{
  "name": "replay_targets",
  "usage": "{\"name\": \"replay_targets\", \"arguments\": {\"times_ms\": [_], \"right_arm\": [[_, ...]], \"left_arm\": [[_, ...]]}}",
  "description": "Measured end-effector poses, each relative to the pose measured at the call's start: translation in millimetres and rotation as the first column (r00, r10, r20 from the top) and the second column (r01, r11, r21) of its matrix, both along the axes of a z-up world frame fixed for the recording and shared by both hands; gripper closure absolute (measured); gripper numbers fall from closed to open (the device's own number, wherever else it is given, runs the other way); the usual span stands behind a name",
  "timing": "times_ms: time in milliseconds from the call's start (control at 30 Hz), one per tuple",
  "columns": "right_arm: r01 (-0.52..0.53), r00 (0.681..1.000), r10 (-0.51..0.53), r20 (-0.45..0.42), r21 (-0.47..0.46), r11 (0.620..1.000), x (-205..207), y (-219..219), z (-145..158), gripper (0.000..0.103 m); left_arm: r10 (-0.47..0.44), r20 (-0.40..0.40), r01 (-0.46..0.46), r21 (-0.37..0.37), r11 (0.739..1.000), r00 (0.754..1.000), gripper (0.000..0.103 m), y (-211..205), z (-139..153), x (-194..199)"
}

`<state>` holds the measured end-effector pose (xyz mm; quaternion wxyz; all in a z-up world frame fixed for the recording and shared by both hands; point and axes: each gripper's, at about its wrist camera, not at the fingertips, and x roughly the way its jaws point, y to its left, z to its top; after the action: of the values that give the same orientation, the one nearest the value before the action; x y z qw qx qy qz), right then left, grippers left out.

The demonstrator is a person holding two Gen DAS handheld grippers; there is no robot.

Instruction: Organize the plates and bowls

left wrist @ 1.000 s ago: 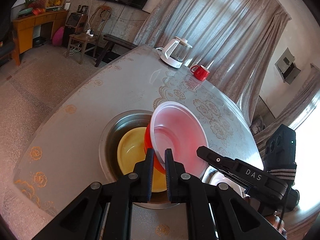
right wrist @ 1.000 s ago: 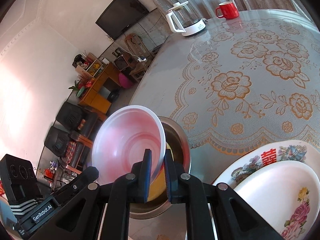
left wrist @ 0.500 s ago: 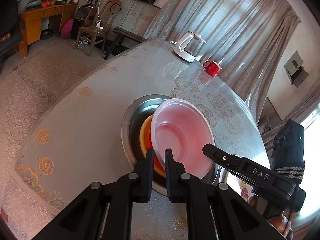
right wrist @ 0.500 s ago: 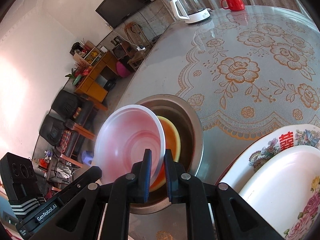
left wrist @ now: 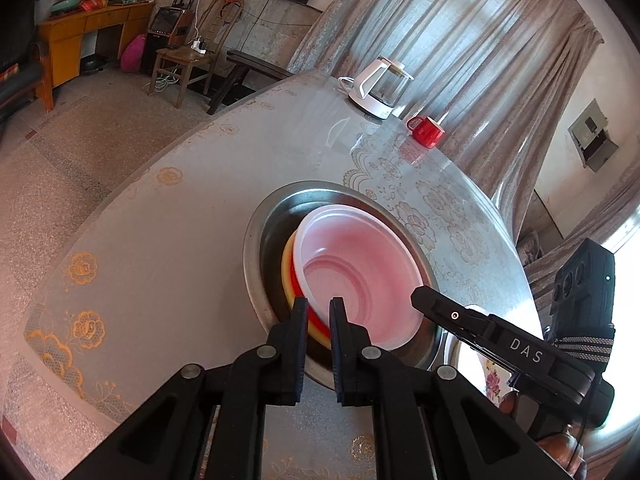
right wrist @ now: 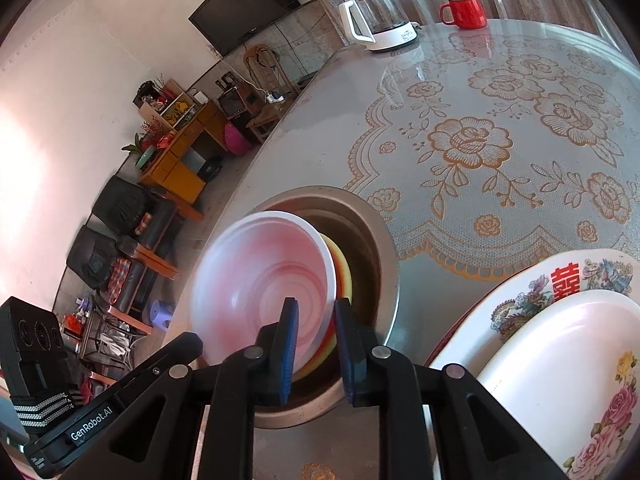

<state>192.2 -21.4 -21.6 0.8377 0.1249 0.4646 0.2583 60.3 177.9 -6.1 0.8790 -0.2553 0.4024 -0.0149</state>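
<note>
A white bowl (left wrist: 360, 276) nested in a red bowl (left wrist: 316, 326) rests tilted on a yellow bowl (left wrist: 287, 272) inside a steel basin (left wrist: 256, 248). My left gripper (left wrist: 319, 308) is shut on the near rim of the white and red bowls. In the right wrist view the same white bowl (right wrist: 264, 280) lies over the yellow bowl (right wrist: 346, 276) in the basin (right wrist: 384, 240). My right gripper (right wrist: 316, 316) is opening. The bowl's rim stands between its jaws, with a gap showing beside the pads.
A floral plate with a red character (right wrist: 532, 292) carries a white flowered dish (right wrist: 560, 352) at the right, close to the basin. A white kettle (left wrist: 380, 88) and a red mug (left wrist: 426, 132) stand at the table's far side. The table edge curves off left.
The white and red bowls came down from above the basin onto the yellow bowl. The right gripper's jaws have parted from the rim; the left stays clamped.
</note>
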Motion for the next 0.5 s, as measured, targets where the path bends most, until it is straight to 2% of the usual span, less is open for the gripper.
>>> {"name": "replay_targets", "arguments": {"times_ms": [233,500], "right_arm": [[0.009,1.000,-0.008,0.025,-0.031,0.999,-3.7,0.0,1.4,0.084],[0.002,0.998,0.003,0.064,-0.080,0.997,-7.7,6.6,2.1,0.084]], "left_arm": [[0.002,-0.006,-0.002,0.013,1.000,1.000,0.094,-1.0,-2.9,0.9],[-0.006,0.005,0.006,0.063,0.998,1.000,0.094,-5.5,-1.9,0.1]]}}
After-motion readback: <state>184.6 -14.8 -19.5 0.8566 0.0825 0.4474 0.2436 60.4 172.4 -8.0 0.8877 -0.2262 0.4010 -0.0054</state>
